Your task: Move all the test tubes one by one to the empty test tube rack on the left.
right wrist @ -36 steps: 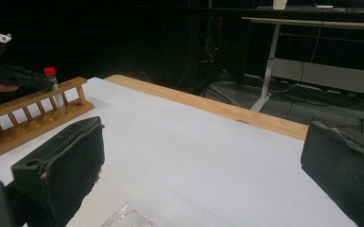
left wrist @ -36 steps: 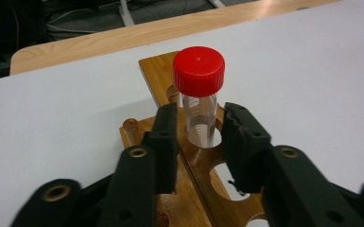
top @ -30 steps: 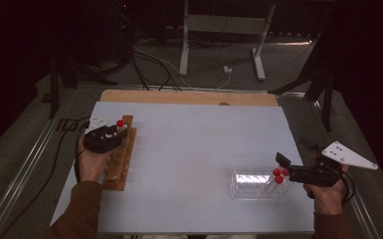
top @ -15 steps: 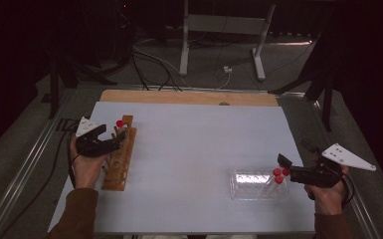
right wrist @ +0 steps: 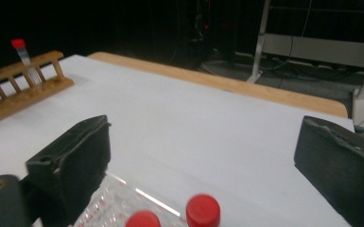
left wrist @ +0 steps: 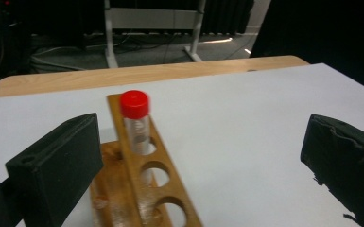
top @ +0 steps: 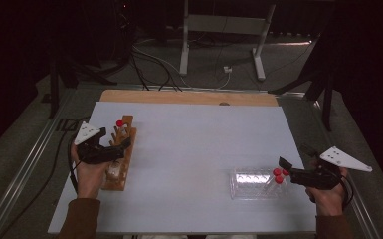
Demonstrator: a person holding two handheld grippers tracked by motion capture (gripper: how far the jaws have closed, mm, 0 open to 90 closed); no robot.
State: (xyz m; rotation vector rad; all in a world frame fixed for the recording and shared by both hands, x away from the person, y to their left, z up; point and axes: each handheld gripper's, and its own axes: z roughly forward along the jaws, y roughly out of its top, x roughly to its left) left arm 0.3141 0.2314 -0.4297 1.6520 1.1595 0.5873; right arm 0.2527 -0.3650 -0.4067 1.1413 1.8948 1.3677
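Tube [left wrist: 135,120] with red cap stands in wooden rack [top: 121,157], left gripper [top: 122,147] wide, just opening, empty; right gripper [top: 283,167] wide over two tubes [top: 277,177] left in clear tray [top: 248,184]

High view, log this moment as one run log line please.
left gripper: open, jaws just opened, by wooden rack | red-capped tube: upright in rack | right gripper: open, near two red caps in clear rack
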